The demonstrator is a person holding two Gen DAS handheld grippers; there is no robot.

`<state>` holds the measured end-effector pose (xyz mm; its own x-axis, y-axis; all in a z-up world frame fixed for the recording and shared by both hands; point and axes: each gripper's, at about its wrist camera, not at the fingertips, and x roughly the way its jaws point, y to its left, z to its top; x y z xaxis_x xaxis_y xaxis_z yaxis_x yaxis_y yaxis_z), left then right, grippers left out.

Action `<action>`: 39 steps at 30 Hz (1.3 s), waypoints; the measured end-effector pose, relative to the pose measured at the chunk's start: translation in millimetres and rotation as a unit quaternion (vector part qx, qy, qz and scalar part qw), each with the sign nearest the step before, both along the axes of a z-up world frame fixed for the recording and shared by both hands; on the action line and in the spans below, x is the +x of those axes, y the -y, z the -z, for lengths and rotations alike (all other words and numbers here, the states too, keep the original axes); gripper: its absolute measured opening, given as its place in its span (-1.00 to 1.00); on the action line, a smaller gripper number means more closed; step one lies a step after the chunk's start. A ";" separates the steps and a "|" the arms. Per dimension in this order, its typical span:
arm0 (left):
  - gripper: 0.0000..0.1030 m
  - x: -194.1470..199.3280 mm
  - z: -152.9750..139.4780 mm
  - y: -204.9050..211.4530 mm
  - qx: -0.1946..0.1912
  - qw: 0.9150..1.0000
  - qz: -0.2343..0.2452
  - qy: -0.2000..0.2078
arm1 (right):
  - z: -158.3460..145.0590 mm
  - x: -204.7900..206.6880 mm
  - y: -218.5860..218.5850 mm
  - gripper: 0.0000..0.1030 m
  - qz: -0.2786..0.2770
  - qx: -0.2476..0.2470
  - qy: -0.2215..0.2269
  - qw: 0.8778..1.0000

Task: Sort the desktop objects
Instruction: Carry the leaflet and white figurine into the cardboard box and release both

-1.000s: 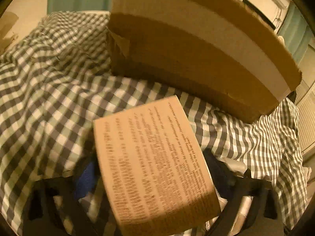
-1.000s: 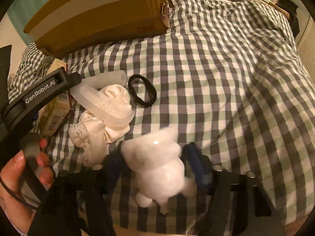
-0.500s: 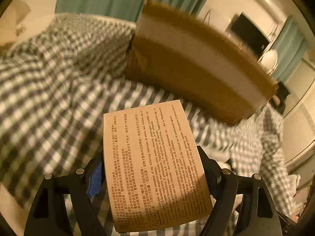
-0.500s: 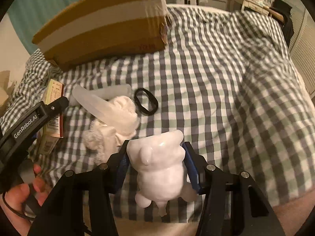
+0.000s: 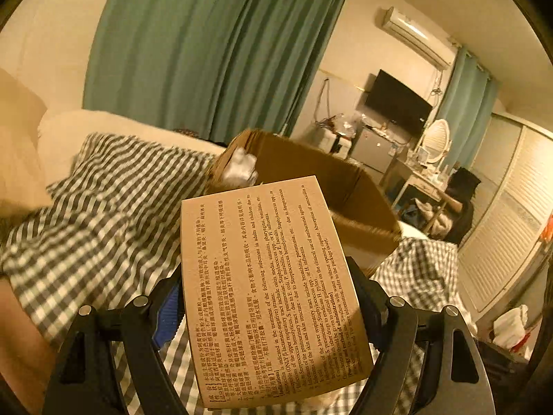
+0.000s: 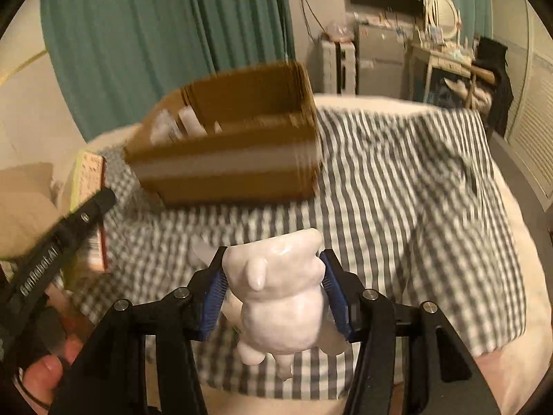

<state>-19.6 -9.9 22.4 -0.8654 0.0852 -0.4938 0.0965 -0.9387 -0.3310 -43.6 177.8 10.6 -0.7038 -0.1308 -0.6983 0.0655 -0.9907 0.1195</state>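
My left gripper [image 5: 266, 297] is shut on a tan medicine box [image 5: 269, 276] printed with small text, held above the checked bedspread [image 5: 96, 228]. Beyond it an open cardboard box [image 5: 345, 190] sits on the bed with something white [image 5: 240, 169] inside. In the right wrist view my right gripper [image 6: 274, 294] is shut on a glossy white animal figurine [image 6: 280, 304], its blue pads [image 6: 214, 290] pressing on both sides. The cardboard box [image 6: 235, 159] lies ahead, blurred. At the left of that view the left gripper's body and the medicine box [image 6: 90, 180] show, with a hand [image 6: 45, 366] below.
Teal curtains [image 5: 207, 52] hang behind the bed. A wall TV [image 5: 397, 103], small fridge [image 6: 380, 58], dressing table with oval mirror [image 5: 437, 138] and louvred doors [image 5: 511, 228] stand at the right. The bedspread [image 6: 397, 190] stretches right of the cardboard box.
Both grippers have risen with their loads and tilted up. The cardboard box's open top now shows. The hair tie and white cloth on the bed have dropped out of view.
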 end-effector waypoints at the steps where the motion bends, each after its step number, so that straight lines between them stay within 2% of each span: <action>1: 0.61 -3.2 -7.2 0.1 -0.004 1.000 0.000 -0.007 | -10.7 -3.4 2.5 0.01 -0.002 0.001 -0.013 1.000; 6: 0.61 -22.9 -30.4 -3.6 -0.034 0.999 0.012 -0.016 | -46.5 -27.3 11.1 0.01 -0.013 0.006 -0.052 0.999; 13: 0.61 -65.2 -53.0 -1.2 -0.067 0.997 0.014 -0.027 | -70.2 -72.7 8.4 0.01 -0.023 0.009 -0.087 0.996; 17: 0.61 -95.4 -55.1 -2.4 -0.081 0.996 0.020 -0.027 | -68.8 -104.9 7.3 0.01 -0.031 0.009 -0.090 0.995; 22: 0.61 -135.3 -43.1 -12.3 -0.104 0.994 0.034 -0.016 | -55.9 -153.6 9.9 0.01 -0.045 -0.004 -0.081 0.996; 31: 0.63 -190.9 -10.6 -22.1 -0.104 0.993 0.048 0.011 | -26.2 -200.1 6.1 0.02 -0.057 -0.010 -0.076 0.995; 32: 0.64 -193.8 -8.0 -23.2 -0.103 0.993 0.050 0.013 | -25.2 -200.1 3.4 0.05 -0.056 -0.015 -0.080 0.995; 33: 0.66 -195.4 -6.2 -23.9 -0.104 0.993 0.050 0.014 | -24.9 -200.1 0.0 0.17 -0.053 -0.018 -0.084 0.995; 34: 0.69 -195.3 -5.2 -24.7 -0.106 0.993 0.046 0.013 | -25.7 -198.1 -2.5 0.53 -0.044 -0.017 -0.089 0.995; 35: 0.80 -194.4 -4.8 -24.7 -0.110 0.993 0.040 0.012 | -28.0 -194.7 -5.3 0.61 -0.038 -0.020 -0.100 0.994; 37: 0.88 -189.7 -7.3 -26.5 -0.123 0.992 0.028 0.011 | -34.3 -186.7 -12.4 0.61 -0.034 -0.029 -0.119 0.992; 39: 0.88 -181.4 -12.3 -27.4 -0.133 0.991 0.025 0.005 | -39.2 -181.2 -16.5 0.61 -0.034 -0.030 -0.120 0.992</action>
